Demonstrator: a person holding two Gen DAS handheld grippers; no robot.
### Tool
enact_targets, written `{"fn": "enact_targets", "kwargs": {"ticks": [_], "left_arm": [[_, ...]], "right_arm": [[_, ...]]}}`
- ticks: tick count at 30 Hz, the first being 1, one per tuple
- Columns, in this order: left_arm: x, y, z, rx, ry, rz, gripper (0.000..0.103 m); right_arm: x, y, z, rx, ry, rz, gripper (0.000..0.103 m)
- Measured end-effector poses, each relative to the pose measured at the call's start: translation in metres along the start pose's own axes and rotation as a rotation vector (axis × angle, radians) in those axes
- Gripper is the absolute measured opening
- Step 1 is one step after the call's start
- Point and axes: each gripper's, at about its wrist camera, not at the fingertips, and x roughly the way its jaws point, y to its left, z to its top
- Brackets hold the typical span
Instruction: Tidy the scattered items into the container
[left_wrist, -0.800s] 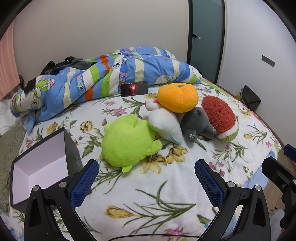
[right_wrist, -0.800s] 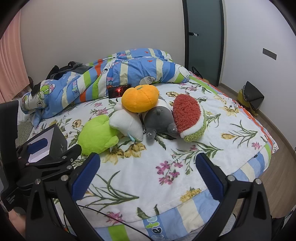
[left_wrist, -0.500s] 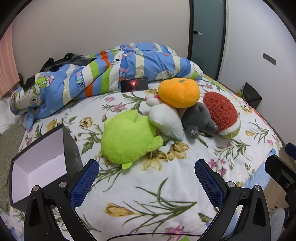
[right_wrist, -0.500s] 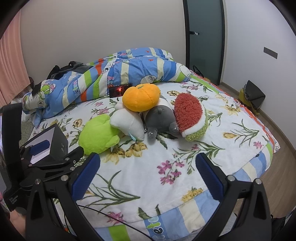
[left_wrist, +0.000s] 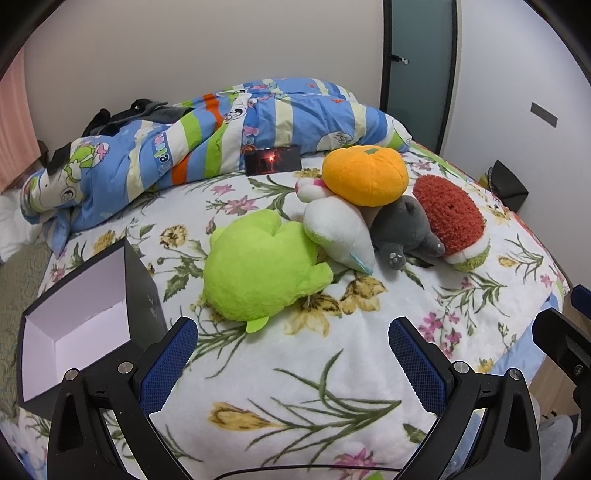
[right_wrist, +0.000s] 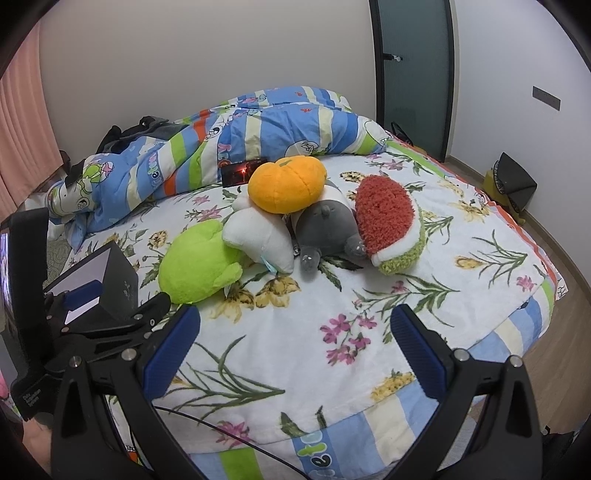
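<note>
Several plush toys lie in a heap on the floral bed: a green one (left_wrist: 258, 273) (right_wrist: 195, 264), a white one (left_wrist: 340, 232) (right_wrist: 258, 240), an orange one (left_wrist: 364, 175) (right_wrist: 286, 184) on top, a grey one (left_wrist: 406, 232) (right_wrist: 325, 229) and a red one (left_wrist: 448, 218) (right_wrist: 388, 214). An open black box (left_wrist: 140, 280) (right_wrist: 120, 284) with a white inside stands left of them. My left gripper (left_wrist: 295, 362) is open and empty, short of the green toy. My right gripper (right_wrist: 295, 350) is open and empty over the bed's near edge.
A striped quilt (left_wrist: 221, 129) (right_wrist: 240, 136) is bunched at the back with a dark phone (left_wrist: 273, 160) against it. A dark bag (right_wrist: 513, 184) stands on the floor at the right wall. The left gripper's body (right_wrist: 92, 328) shows at the right view's left.
Both grippers have moved slightly, so the toys sit a little differently in view. Nothing was taken hold of.
</note>
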Motion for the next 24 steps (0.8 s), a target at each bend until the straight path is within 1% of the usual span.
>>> {"fn": "enact_targets", "kwargs": {"ticks": [5,24], "left_arm": [[-0.0030,0.0014,0.0012,-0.004,-0.012,-0.003,0.103],[-0.0043,0.0051,0.0019,-0.011,-0.009,-0.002,0.103]], "right_arm": [[-0.0001,-0.0005,-0.0004,-0.003,-0.004,-0.002,0.103],[-0.0020,0.0000,-0.0001,0.012,-0.008,0.006,0.103]]}}
